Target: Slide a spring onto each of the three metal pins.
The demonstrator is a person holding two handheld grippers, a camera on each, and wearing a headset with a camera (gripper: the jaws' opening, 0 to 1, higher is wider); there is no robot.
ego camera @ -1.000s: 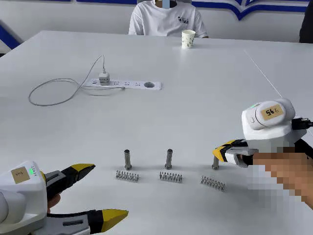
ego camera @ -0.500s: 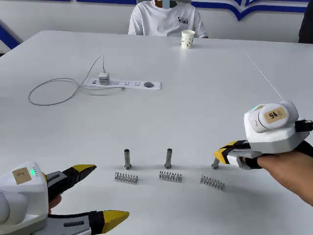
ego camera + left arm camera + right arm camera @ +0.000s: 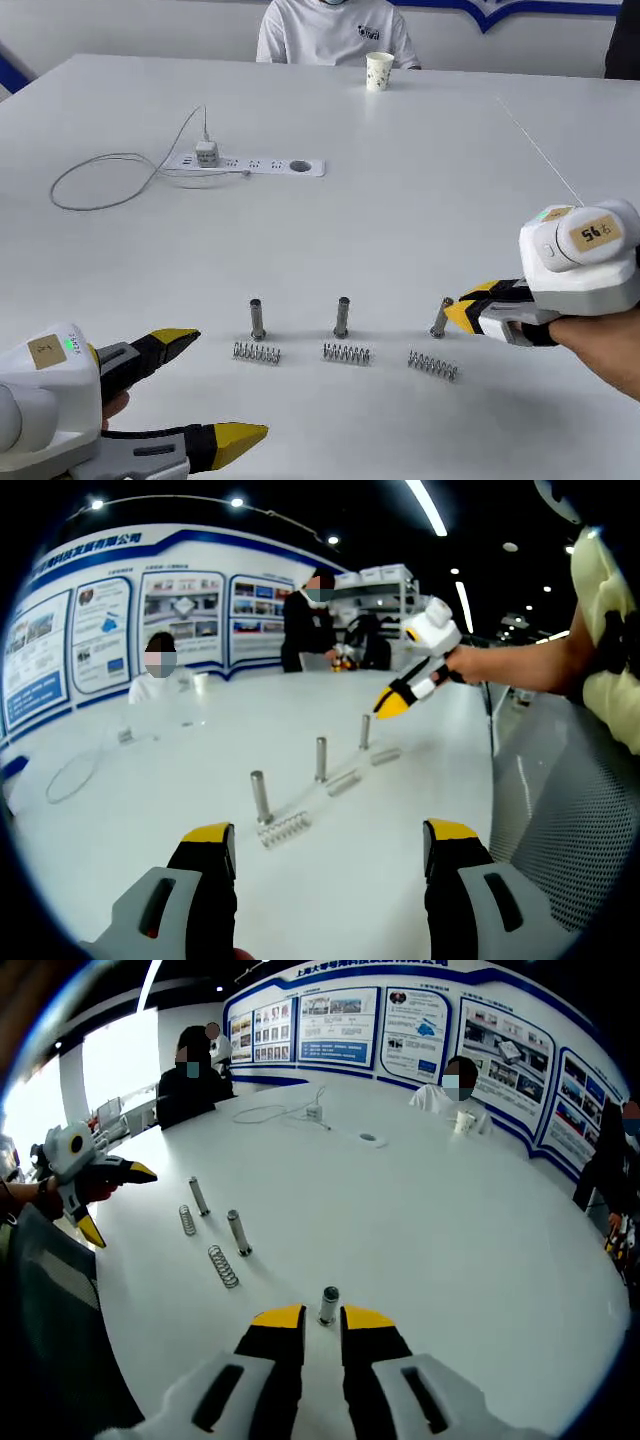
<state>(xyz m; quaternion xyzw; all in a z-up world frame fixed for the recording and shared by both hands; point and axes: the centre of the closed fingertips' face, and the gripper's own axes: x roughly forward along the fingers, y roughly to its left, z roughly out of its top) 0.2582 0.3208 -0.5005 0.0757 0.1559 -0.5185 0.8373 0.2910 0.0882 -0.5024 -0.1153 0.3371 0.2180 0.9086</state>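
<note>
My left claw (image 3: 215, 388): yellow-tipped jaws wide apart, holding nothing, low over the near left of the table.
Table: broad white tabletop (image 3: 420, 200), smooth and matt.
Cable: thin white cable (image 3: 95, 185) looped at the far left, running to a white power strip (image 3: 250, 165) with a white charger (image 3: 206, 153) plugged in.
Pins: three short upright metal pins (image 3: 342, 317) stand in an evenly spaced row on the near part of the table.
Springs: three small steel coil springs (image 3: 346, 353) lie flat, one just in front of each pin, none threaded on.
Far edge: white paper cup (image 3: 378, 71) near a seated person in a white T-shirt (image 3: 330, 35).
My right claw (image 3: 463, 315): jaws nearly together at the rightmost pin (image 3: 328, 1305); I cannot tell whether they pinch it.
Room: blue-and-white display boards (image 3: 400, 1020) along the wall, strip lights (image 3: 425, 505) overhead.
</note>
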